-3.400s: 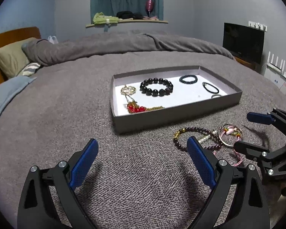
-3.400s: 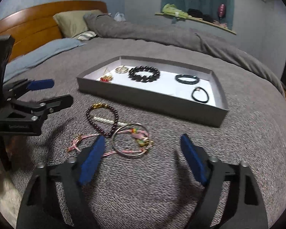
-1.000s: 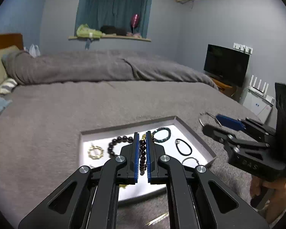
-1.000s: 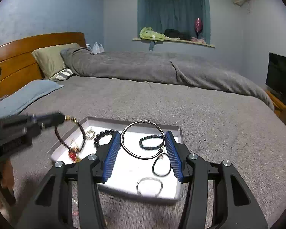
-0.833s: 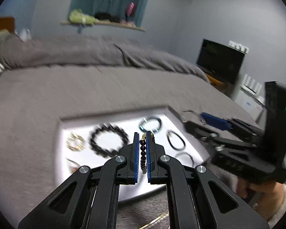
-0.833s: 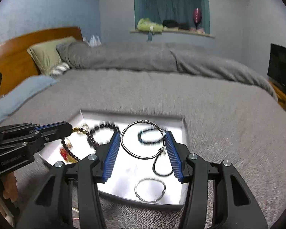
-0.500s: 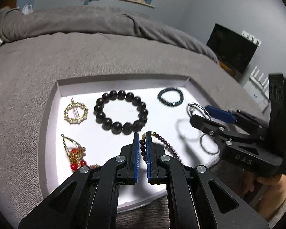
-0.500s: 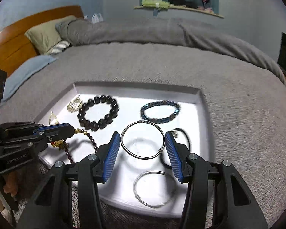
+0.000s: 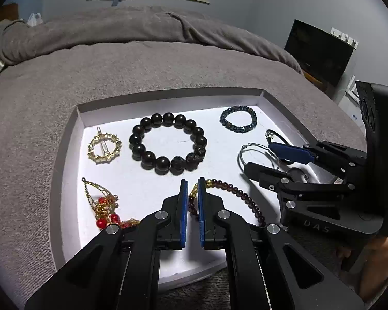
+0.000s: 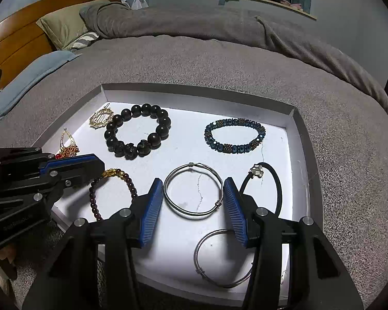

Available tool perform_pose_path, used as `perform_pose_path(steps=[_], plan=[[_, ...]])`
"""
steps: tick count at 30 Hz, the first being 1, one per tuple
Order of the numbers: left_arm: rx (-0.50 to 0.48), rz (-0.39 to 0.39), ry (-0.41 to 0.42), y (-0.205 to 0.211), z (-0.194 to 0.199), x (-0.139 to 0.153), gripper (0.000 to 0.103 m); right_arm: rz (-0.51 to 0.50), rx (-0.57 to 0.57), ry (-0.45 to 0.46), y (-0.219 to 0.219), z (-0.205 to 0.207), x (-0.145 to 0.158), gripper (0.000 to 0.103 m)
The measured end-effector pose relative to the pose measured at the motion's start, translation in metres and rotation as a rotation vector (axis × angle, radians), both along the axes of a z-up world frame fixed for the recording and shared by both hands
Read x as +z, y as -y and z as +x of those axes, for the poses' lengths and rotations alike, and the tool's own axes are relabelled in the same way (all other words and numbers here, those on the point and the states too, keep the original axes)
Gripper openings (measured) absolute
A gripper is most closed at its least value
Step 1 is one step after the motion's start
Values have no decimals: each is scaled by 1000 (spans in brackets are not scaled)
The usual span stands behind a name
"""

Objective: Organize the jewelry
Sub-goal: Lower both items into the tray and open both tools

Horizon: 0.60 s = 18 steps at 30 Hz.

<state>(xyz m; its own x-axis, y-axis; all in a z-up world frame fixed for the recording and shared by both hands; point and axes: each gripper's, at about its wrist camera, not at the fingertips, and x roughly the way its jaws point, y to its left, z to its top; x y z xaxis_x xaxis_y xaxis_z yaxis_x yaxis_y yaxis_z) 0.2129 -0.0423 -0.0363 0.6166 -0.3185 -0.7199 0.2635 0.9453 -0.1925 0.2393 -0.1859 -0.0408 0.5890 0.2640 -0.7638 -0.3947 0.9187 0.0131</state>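
A white-floored tray (image 9: 168, 94) with grey walls lies on the grey bedspread. My left gripper (image 9: 190, 184) is shut on a dark red bead bracelet (image 9: 230, 187) by its gold beads. The loop trails to the right onto the tray floor near the front edge. In the right wrist view that left gripper (image 10: 101, 166) comes in from the left with the bracelet (image 10: 132, 184). My right gripper (image 10: 193, 189) holds a silver bangle (image 10: 191, 165) flat between its blue pads, low over the tray's middle (image 10: 194, 87). From the left wrist view the right gripper (image 9: 258, 155) and bangle (image 9: 240, 155) sit at the tray's right.
Inside the tray lie a black bead bracelet (image 9: 168, 142), a blue bead bracelet (image 10: 235, 137), a round gold hair clip (image 9: 104, 148), red-and-gold earrings (image 9: 103, 204), a black cord bracelet (image 10: 270, 178) and a second silver bangle (image 10: 219, 258). Pillows and a wooden headboard (image 10: 18, 38) stand far left.
Both grippers have come down and tipped toward the tray, each still carrying its piece. The red bracelet's loop now rests on the tray floor and the bangle hangs just above it.
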Motion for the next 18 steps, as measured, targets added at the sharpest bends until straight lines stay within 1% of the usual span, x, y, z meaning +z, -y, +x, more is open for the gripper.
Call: perform_pose_path(steps=[4, 6, 8, 9, 11, 12, 15, 17, 18], plan=[[5, 0, 1, -1, -1, 1, 8, 13, -8, -9, 2, 2, -3, 49], [7, 0, 4, -2, -2, 2, 12, 16, -8, -7, 3, 1, -2, 49], [18, -1, 13, -4, -3, 3, 21, 21, -10, -1, 4, 1, -1, 49], [21, -2, 15, -5, -3, 4, 23, 24, -12, 2, 5, 0, 0, 50], [34, -3, 24, -7, -4, 6, 31, 48, -22, 13, 9, -1, 3, 53], [40, -5, 29, -9, -5, 7, 32, 60, -27, 20, 11, -2, 6, 56], [53, -9, 48, -13, -7, 11, 35, 89, -45, 42, 17, -4, 12, 57], [68, -5, 68, -15, -9, 14, 43, 107, -61, 59, 21, -5, 16, 61], [74, -1, 76, -16, -10, 16, 44, 116, -73, 69, 24, -6, 18, 64]])
